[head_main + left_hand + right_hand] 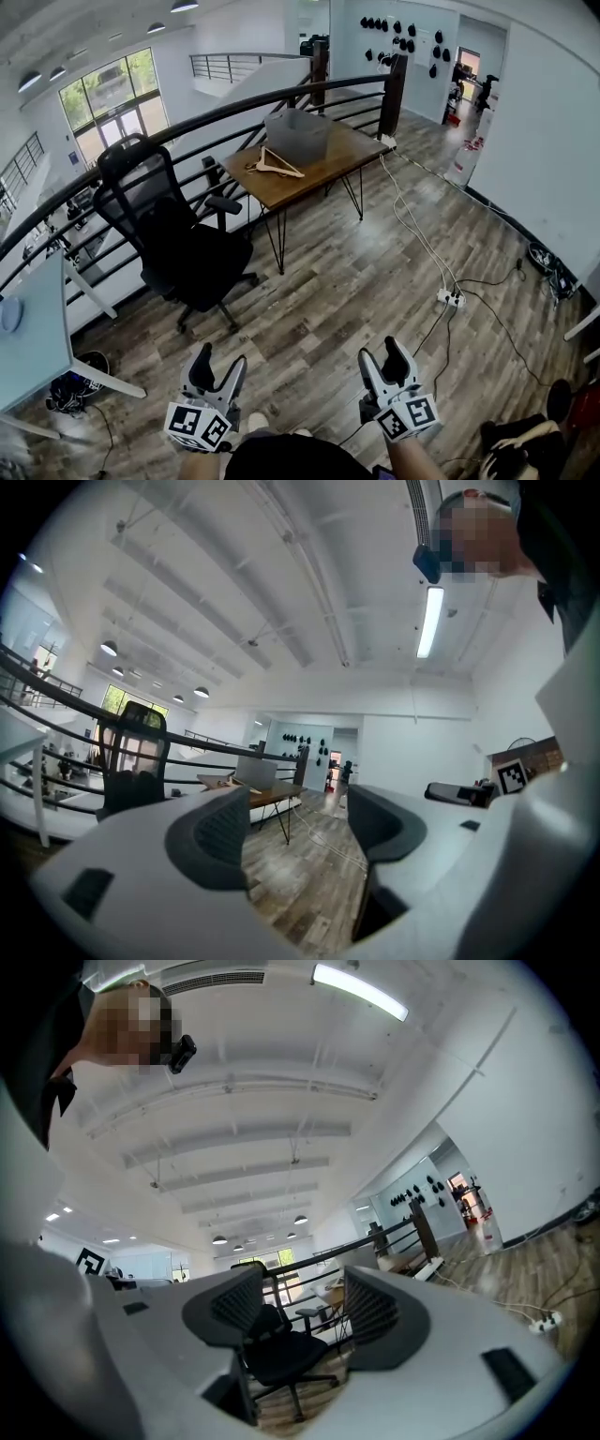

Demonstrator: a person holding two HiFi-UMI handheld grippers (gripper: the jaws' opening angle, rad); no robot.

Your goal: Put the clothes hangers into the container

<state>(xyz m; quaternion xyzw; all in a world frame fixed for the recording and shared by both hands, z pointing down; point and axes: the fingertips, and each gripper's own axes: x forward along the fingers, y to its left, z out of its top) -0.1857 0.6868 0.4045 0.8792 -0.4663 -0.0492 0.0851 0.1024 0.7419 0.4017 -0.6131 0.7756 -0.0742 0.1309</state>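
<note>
Holds the left tool [218,367] and the right tool [383,359] low over the plank floor [356,281], both gaping wide with nothing between the jaws. Stands well apart from the counter [323,167] bearing the clothes hangers [274,165] just beside the grey container [296,134], beyond a black office chair [178,239]

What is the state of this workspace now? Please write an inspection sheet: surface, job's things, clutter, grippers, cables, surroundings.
Surface: wooden table, far ahead by the railing.
Job's things: clothes hangers lie on the table beside the grey container, not inside; count unclear.
Clutter: nothing seen on the table.
Grippers: left gripper and right gripper both open, empty, far from the table.
Cables: white cable runs over the floor to a power strip.
Surroundings: black office chair left of the table.
</note>
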